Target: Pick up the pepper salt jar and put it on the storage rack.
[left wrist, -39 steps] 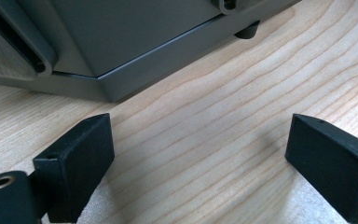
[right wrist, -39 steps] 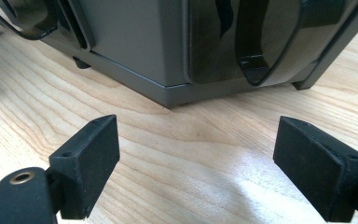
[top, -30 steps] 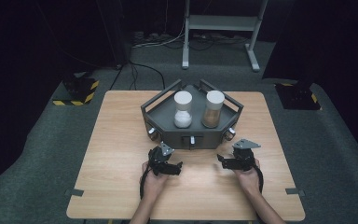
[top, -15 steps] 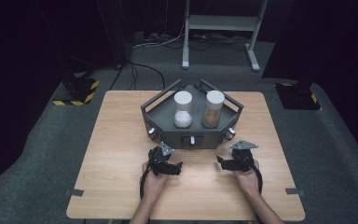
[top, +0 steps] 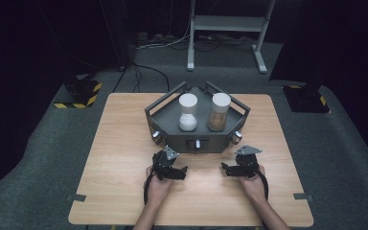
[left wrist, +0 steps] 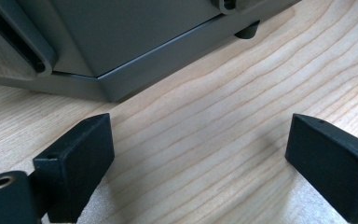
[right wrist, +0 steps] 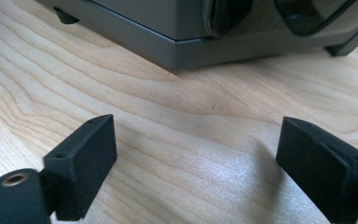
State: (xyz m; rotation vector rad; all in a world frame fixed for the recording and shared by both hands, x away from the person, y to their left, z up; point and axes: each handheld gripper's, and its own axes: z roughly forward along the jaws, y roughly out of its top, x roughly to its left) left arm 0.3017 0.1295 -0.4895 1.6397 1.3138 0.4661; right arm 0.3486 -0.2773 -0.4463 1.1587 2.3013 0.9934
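Note:
A grey angular stand (top: 172, 117) sits at the table's far middle. On it stand a white-filled jar (top: 188, 112) and a brown-filled jar (top: 219, 111), each with a white lid. My left gripper (top: 178, 172) rests on the wood just in front of the stand's left corner, held by a hand. My right gripper (top: 230, 169) rests before the stand's right corner. In the left gripper view the gripper (left wrist: 200, 158) is open over bare wood, with the stand's base (left wrist: 135, 56) ahead. In the right gripper view the gripper (right wrist: 196, 161) is open too, facing the stand's base (right wrist: 191, 42).
The wooden table (top: 120, 158) has free room left, right and in front of the stand. Round knobs (top: 157, 137) stick out of the stand's front corners. Dark floor with cables and a metal frame (top: 225, 28) lies beyond the table.

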